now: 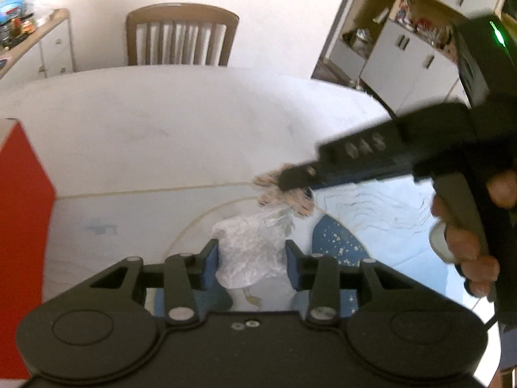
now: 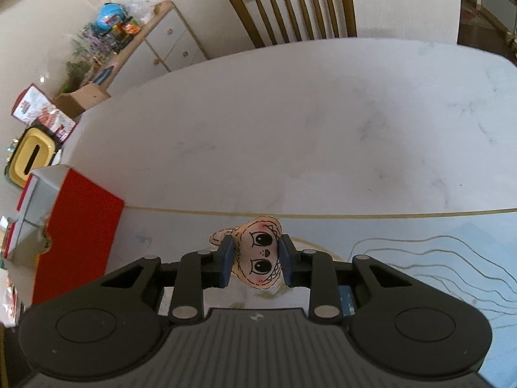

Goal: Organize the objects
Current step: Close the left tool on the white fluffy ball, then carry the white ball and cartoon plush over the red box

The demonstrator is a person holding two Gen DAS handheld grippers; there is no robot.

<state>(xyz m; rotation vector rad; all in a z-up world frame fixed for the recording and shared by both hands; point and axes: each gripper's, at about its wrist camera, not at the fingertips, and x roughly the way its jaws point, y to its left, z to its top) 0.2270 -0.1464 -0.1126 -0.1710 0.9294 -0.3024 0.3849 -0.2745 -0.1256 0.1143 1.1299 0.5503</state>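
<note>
Cartoon-face sticker (image 2: 261, 256) is pinched by right gripper (image 2: 255, 263); clear plastic bag (image 1: 250, 252) is clamped by left gripper (image 1: 252, 266).

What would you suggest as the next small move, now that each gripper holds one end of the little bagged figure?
Probably draw the right gripper slowly away from the left gripper, to slide the figure out of the bag. The right is shut on the cartoon face; the left pinches the crinkled clear plastic below it. The red box waits open on the left.
</note>
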